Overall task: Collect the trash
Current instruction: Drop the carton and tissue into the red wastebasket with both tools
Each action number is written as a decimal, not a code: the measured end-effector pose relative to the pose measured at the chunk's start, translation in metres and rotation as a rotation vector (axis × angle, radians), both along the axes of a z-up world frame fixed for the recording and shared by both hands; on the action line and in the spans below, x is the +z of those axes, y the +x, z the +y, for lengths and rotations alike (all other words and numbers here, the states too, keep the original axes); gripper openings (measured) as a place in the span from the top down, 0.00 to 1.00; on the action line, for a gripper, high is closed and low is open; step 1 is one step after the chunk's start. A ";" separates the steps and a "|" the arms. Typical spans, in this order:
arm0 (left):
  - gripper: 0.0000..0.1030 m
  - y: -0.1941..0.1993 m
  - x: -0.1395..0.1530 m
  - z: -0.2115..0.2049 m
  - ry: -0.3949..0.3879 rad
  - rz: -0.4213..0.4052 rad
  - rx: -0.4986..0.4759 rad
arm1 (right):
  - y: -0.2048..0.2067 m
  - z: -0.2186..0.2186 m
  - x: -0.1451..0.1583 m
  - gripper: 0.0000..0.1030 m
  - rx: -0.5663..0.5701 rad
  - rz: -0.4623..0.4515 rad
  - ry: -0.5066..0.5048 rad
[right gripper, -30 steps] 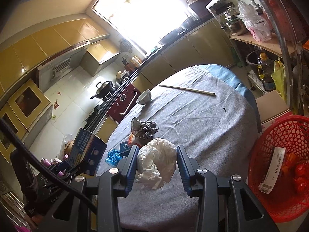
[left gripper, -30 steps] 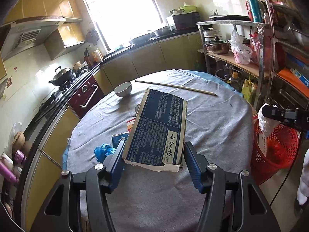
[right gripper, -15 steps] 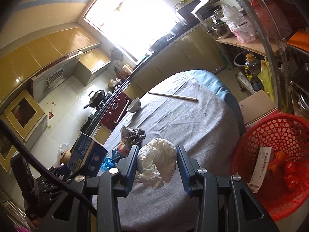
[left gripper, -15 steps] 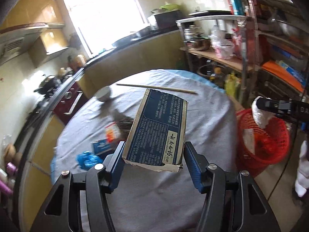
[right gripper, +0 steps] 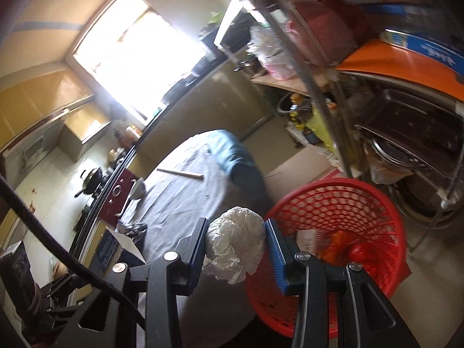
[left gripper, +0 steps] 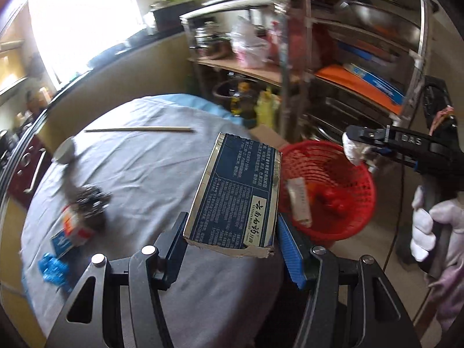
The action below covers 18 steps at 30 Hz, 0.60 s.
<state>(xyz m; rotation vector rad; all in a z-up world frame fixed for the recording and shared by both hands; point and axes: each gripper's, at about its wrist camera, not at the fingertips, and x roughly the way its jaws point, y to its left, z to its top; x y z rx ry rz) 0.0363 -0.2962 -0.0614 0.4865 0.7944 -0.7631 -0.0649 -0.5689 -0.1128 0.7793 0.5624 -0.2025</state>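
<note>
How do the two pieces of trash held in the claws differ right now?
The box in the left claw is flat, rigid, dark blue and printed; the wad in the right claw is white, crumpled and rounded. The box is above the table's edge; seen from the left wrist, the wad is already over the red basket. Both are clamped between blue pads, off the table.
</note>
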 end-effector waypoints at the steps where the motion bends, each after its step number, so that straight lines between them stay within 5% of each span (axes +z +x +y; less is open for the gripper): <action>1: 0.40 -0.002 -0.002 -0.007 0.002 0.006 -0.019 | -0.002 -0.006 -0.003 0.59 -0.017 0.010 0.000; 12: 0.39 -0.021 -0.023 -0.090 -0.004 0.122 -0.234 | -0.018 -0.041 -0.039 0.51 -0.104 0.105 0.063; 18: 0.36 -0.019 -0.035 -0.094 0.025 0.120 -0.225 | -0.031 -0.051 -0.042 0.46 -0.150 0.101 0.084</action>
